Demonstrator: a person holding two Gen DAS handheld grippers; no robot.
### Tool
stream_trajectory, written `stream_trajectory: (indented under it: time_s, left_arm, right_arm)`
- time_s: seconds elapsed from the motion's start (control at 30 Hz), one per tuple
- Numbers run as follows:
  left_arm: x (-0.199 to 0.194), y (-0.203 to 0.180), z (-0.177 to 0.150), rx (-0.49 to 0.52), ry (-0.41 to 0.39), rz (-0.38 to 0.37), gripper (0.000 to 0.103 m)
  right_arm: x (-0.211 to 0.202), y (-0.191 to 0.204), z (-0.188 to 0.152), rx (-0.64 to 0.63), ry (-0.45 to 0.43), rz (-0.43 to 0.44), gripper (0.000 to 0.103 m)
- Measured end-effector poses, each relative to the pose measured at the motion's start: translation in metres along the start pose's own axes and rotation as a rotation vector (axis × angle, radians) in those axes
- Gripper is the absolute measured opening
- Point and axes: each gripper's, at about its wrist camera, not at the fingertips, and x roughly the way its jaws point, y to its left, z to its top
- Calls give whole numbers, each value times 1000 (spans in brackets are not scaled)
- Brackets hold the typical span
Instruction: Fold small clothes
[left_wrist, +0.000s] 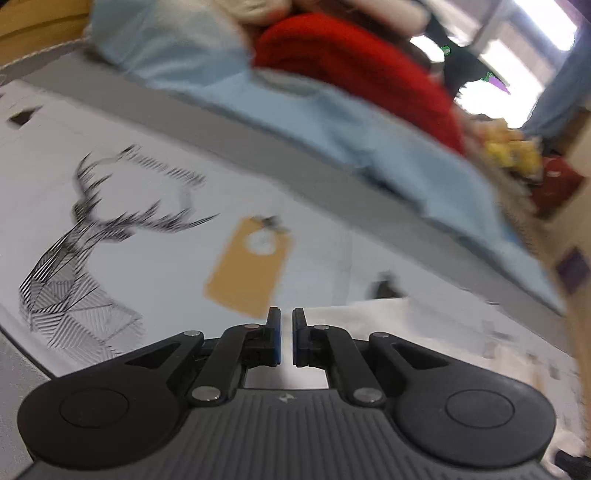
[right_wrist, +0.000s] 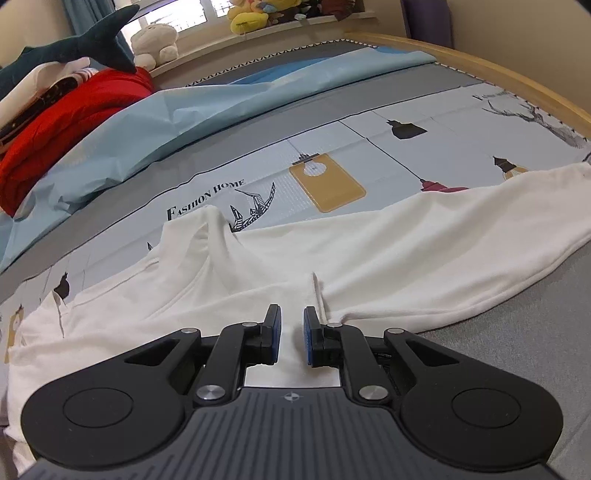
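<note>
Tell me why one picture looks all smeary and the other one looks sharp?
In the left wrist view the red cloth, the blue sheet and the deer print are streaked by motion blur, and the window glares white; only the left gripper is sharp. In the right wrist view the white garment looks crisp, though the bed frame bends from the fisheye lens.
</note>
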Motion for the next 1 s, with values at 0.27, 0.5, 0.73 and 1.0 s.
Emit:
stream_trajectory:
  time_s: [0.27, 0.5, 0.73, 1.0]
  left_arm:
    - [3, -28, -79, 340, 272, 80, 5]
    - [-10, -45, -108, 498, 344, 177, 28]
    - [-112, -72, -107, 460, 189, 71, 43]
    - [-129, -96, -159, 543, 182, 131, 52]
  right_arm:
    - [10, -17, -5, 26, 113, -9, 15]
    - [21, -35, -16, 52, 185, -50, 23]
    - [-5, -72, -7, 186, 107, -21, 26]
    - [-45, -162, 10, 357, -104, -64, 23]
